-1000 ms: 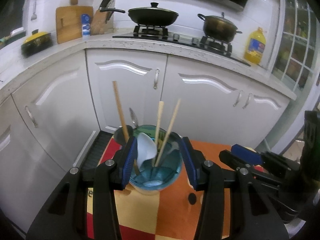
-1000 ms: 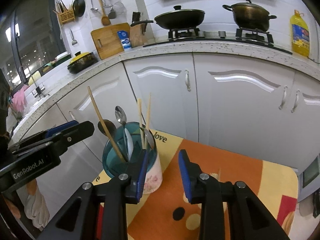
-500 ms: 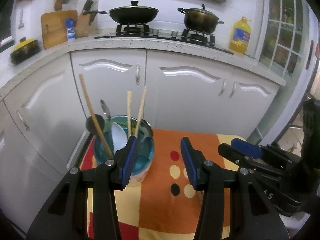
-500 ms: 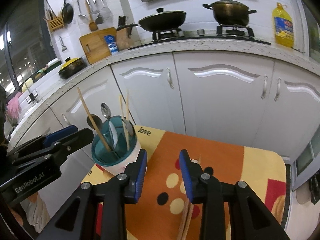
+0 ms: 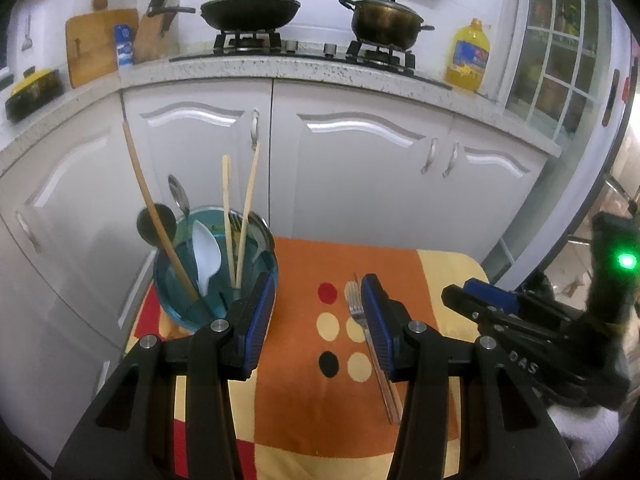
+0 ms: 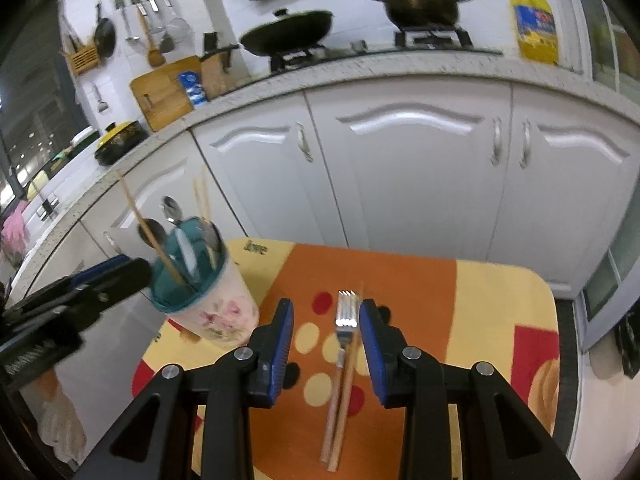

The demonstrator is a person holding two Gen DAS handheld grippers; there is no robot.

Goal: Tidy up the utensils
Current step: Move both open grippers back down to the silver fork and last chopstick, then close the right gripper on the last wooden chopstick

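Observation:
A utensil cup with a teal inside and flowered white outside stands at the table's left. It holds chopsticks, metal spoons, a white spoon and a dark ladle. A metal fork and a pair of wooden chopsticks lie on the table's middle; they also show in the left wrist view. My left gripper is open and empty, just right of the cup. My right gripper is open and empty, above the fork, which lies between its jaws.
The small table carries an orange, yellow and red cloth with dots. White cabinets stand close behind it, under a counter with a wok, a pot and an oil bottle.
Both grippers have drawn back and to the right, away from the cup. The left gripper no longer straddles the cup. The fork and chopsticks on the table have come into view.

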